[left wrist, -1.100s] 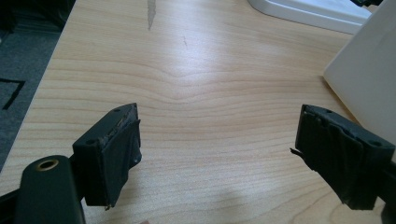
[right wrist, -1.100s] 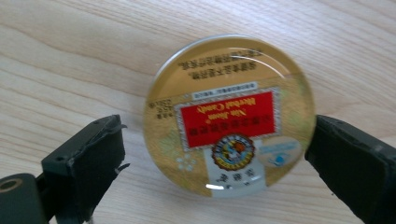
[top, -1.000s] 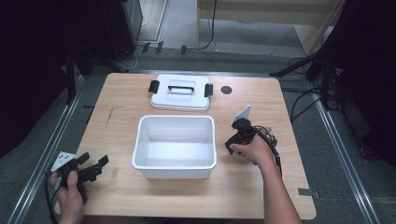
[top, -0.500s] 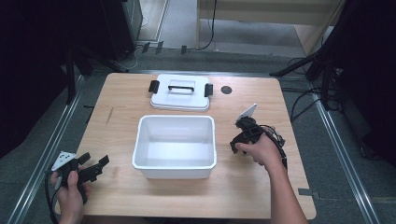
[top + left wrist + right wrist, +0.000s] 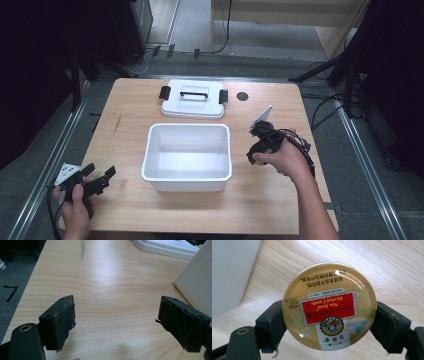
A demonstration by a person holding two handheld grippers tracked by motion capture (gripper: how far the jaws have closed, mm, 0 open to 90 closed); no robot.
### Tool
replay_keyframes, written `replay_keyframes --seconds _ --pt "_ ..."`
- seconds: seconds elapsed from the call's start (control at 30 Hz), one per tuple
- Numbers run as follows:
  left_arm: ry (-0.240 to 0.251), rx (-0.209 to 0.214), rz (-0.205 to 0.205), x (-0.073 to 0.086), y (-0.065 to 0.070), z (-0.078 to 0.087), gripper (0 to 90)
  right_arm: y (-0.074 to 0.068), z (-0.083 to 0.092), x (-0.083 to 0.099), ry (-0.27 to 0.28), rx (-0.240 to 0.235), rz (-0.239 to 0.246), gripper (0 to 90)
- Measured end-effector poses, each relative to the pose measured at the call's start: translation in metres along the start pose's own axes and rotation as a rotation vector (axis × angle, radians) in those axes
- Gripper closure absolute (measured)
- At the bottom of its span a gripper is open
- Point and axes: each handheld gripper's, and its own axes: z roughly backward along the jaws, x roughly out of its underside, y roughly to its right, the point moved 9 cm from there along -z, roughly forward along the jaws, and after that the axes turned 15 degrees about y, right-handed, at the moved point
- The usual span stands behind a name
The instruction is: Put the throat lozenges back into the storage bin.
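So far we think the job is only just begun. We guess the round candy tin (image 5: 329, 306) is meant to go into the white tub (image 5: 186, 155) and then the lid (image 5: 193, 99) goes on top, but nobody told us the job, so that is only our guess.

What looks done: our right tool (image 5: 261, 138) has the tin. In the right gripper view the two black jaws press on the left and right edges of the tin, closed just as far as the tin lets them, and the tin's face looks at the camera. In the high view this tool is at the right of the middle, just beside the right wall of the tub, above the counter (image 5: 130, 107).

What looks left: the tub has nothing in it. The lid lies flat in the upper middle of the high view, just behind the tub, not on it.

Our left tool (image 5: 97, 181) is at the lower left of the high view. Its jaws are wide apart and hold nothing. In the left gripper view we see bare wood between them.

The tin is flat and round like a big coin. It is shiny gold with a red label and it glints in the light. The tub is smooth white plastic, a box shape with round corners and a thick rim. The lid is white too, with a black handle and black clips at both ends. The counter is pale wood with wavy lines. The jaw pads look dull, black and a bit frayed.
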Motion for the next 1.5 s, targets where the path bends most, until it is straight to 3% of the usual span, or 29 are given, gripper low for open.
replay_keyframes --seconds 0.17,0.37,0.7,1.13,1.33,1.5 --pt "0.006 -0.021 -0.047 0.000 0.002 0.000 14.7 -0.007 0.011 -0.008 0.015 -0.003 0.049 20.4" --pt "0.004 -0.029 -0.060 0.000 0.003 -0.001 14.7 -0.012 0.018 -0.013 0.021 -0.013 0.079 20.4" --pt "0.001 -0.025 -0.051 0.000 0.002 -0.001 14.7 -0.025 0.038 -0.023 0.039 -0.014 0.148 20.3" --pt "-0.003 -0.018 -0.049 0.000 0.002 -0.002 14.8 -0.041 0.057 -0.038 0.047 -0.009 0.199 20.3" --pt "-0.008 -0.018 -0.048 0.001 0.002 -0.001 14.7 -0.053 0.067 -0.048 0.065 -0.011 0.224 20.3" --pt "-0.009 -0.017 -0.047 0.001 0.002 -0.002 14.8 -0.068 0.072 -0.054 0.079 -0.028 0.272 20.3"
